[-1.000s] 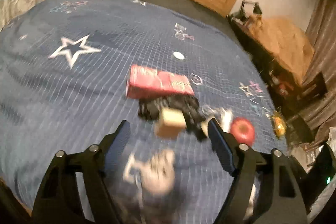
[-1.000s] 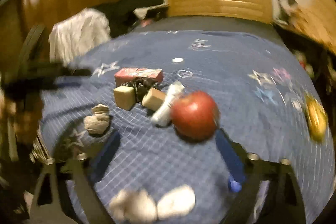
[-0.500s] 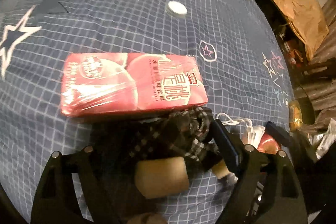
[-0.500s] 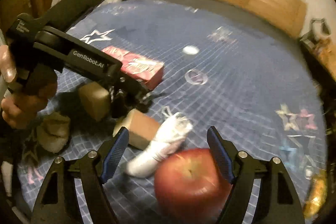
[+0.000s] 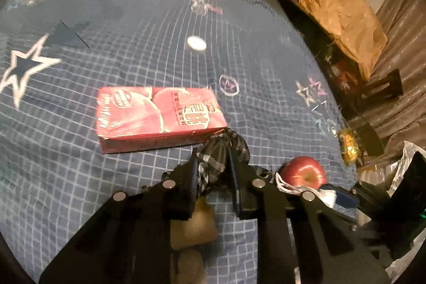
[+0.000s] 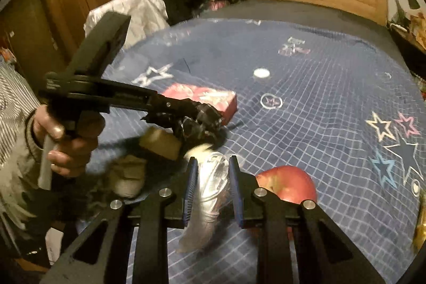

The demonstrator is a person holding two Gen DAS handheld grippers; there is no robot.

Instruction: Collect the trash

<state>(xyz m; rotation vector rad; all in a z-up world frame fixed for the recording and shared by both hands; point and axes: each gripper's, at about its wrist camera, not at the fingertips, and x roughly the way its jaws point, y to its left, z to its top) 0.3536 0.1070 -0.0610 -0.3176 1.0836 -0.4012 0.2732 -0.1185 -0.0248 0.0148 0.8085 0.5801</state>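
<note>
Left gripper (image 5: 213,175) fingers clamped on one dark plaid cloth (image 5: 217,153) just beside one red carton (image 5: 159,116), right gripper (image 6: 211,188) fingers closed around one white crumpled wrapper (image 6: 213,182), one apple (image 6: 289,184) and one white cap (image 6: 261,73) on the blue bed (image 6: 319,111).

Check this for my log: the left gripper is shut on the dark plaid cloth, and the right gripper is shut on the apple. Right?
Half right. The left gripper is shut on the plaid cloth. But the right gripper is shut on the white bag, not the apple, which lies free on the bed just to its right. The right wrist view shows it.
</note>
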